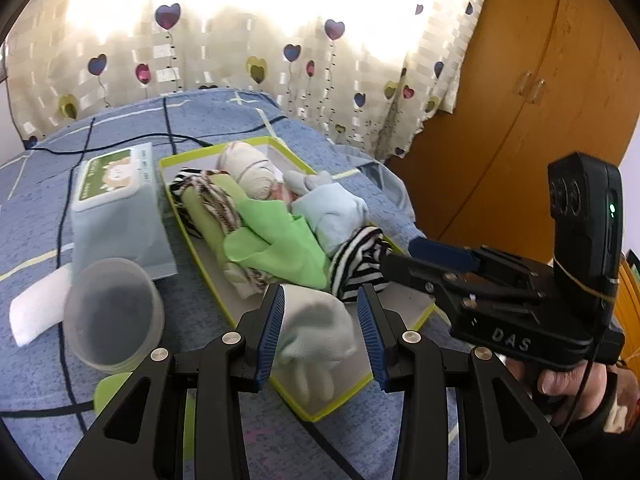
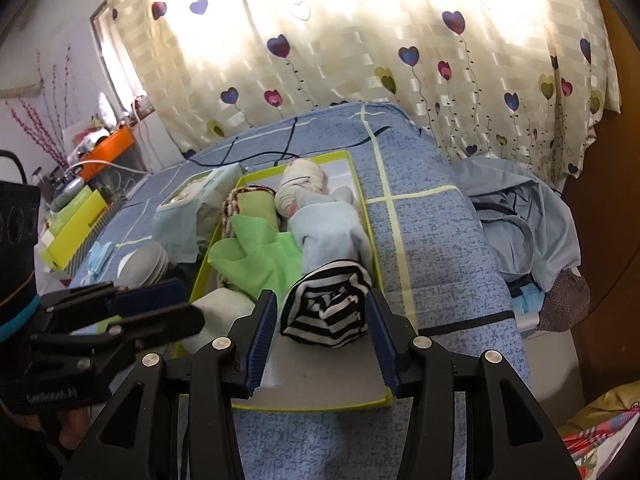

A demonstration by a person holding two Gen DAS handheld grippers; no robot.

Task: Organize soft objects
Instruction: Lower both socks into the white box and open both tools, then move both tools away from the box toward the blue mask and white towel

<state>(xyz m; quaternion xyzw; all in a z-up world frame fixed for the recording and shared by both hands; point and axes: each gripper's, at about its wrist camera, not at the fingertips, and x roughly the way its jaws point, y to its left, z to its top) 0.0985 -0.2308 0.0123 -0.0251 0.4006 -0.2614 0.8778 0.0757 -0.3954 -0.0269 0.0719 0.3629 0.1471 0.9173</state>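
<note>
A shallow green-rimmed tray [image 1: 425,311] [image 2: 362,208] lies on a blue bedspread and holds several rolled soft items: a cream roll [image 1: 250,172], a green cloth [image 1: 276,236] [image 2: 260,260], a light blue cloth [image 1: 332,212] [image 2: 324,232] and a black-and-white striped roll [image 1: 360,264] [image 2: 326,312]. My left gripper [image 1: 320,338] is open around a pale mint glove [image 1: 316,336] at the tray's near end. My right gripper [image 2: 322,338] is open, its pads either side of the striped roll. The right gripper also shows in the left wrist view [image 1: 404,266].
A wipes pack [image 1: 116,200] [image 2: 192,200] and a translucent plastic cup [image 1: 114,316] stand left of the tray, with a white folded cloth [image 1: 36,308]. Black cables cross the bed. A wooden wardrobe [image 1: 540,100] stands at the right. Clothes [image 2: 528,220] pile beside the bed.
</note>
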